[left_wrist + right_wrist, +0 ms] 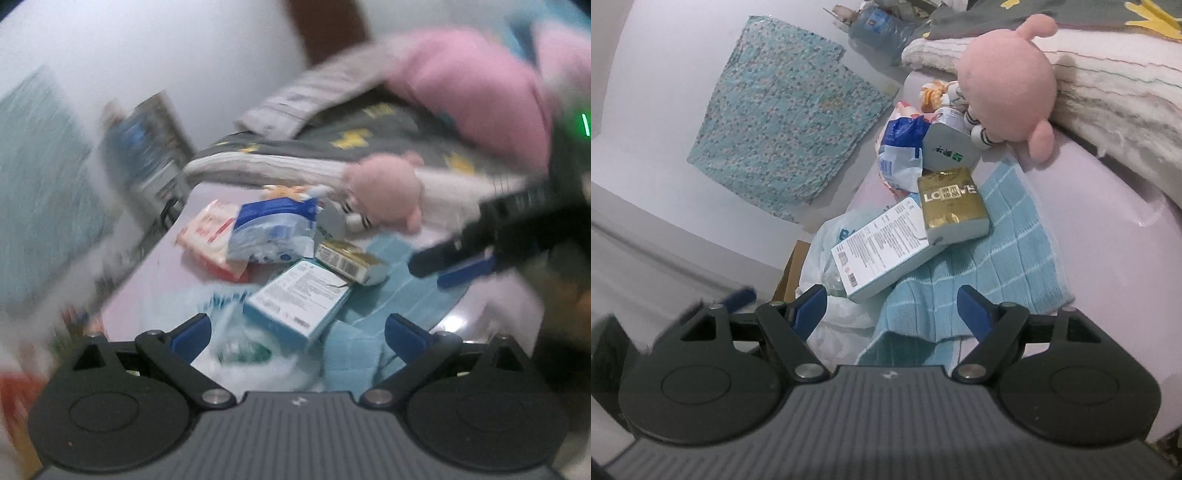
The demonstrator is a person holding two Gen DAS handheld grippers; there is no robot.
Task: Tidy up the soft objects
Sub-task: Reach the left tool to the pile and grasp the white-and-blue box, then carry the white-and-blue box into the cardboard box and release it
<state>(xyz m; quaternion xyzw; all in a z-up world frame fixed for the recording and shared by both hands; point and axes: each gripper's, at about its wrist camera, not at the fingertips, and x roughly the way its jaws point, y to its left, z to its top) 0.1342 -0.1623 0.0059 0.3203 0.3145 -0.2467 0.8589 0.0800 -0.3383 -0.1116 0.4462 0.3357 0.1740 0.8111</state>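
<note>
A pink plush toy (1008,85) (384,192) leans on a folded blanket at the back of a pale pink surface (1108,240). A teal checked towel (997,236) (391,273) lies spread there and hangs over the near edge. My right gripper (892,306) is open just above the towel's near edge, holding nothing. My left gripper (297,332) is open too, over a white plastic bag (240,343) (831,295) and the towel. In the blurred left wrist view the right gripper (461,262) reaches in from the right.
On the towel lie a white-and-blue box (882,243) and a gold pack (953,203). Behind them are a grey carton (949,147), a blue-white tissue pack (901,155) and a red-white wipes pack (210,232). The folded blanket (1108,92) borders the right. A teal patterned cloth (783,118) lies on the floor.
</note>
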